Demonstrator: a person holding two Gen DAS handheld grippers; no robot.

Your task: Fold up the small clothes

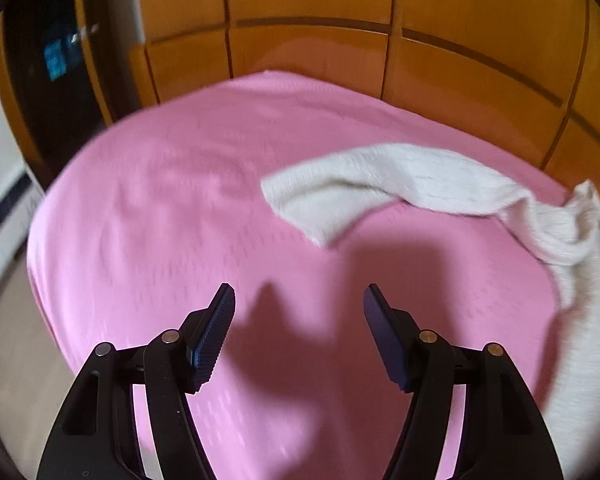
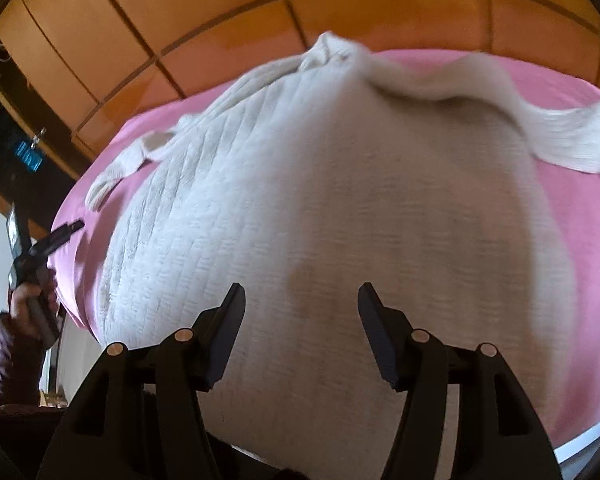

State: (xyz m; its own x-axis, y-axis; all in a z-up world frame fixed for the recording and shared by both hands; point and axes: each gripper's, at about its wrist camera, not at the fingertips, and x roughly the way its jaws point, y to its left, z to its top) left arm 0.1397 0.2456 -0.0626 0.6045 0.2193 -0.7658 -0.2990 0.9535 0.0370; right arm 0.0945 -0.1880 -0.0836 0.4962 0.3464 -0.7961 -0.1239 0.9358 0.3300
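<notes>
1. A white knitted sweater (image 2: 340, 200) is seen spread on a pink sheet (image 1: 160, 200), directly ahead of and beneath the right gripper (image 2: 300, 300); its body fills the space between and beyond that gripper's fingers.
2. The right gripper is held wide apart, and nothing is clasped between its pads; whether the fingertips touch the knit cannot be told.
3. The left gripper (image 1: 299, 300) is likewise held wide apart and empty, poised over bare sheet, with its shadow thrown just ahead of it.
4. One sleeve (image 1: 380, 188) is laid out ahead and to the right of the left gripper, well apart from its fingers, the cuff pointing toward the middle of the sheet.
5. In the right wrist view a second sleeve (image 2: 560, 136) is stretched out far ahead and to the right, and the collar (image 2: 328, 50) lies at the far edge, straight ahead.
6. The left hand (image 2: 32, 296) is glimpsed at the far left of the right gripper.
7. No fold is judged to have been made: the body looks flat and both sleeves remain outstretched.
8. The sleeves are judged still to be brought in over the body, and the body then to be doubled.
9. A wooden panelled wall (image 1: 300, 20) is seen beyond the sheet.
</notes>
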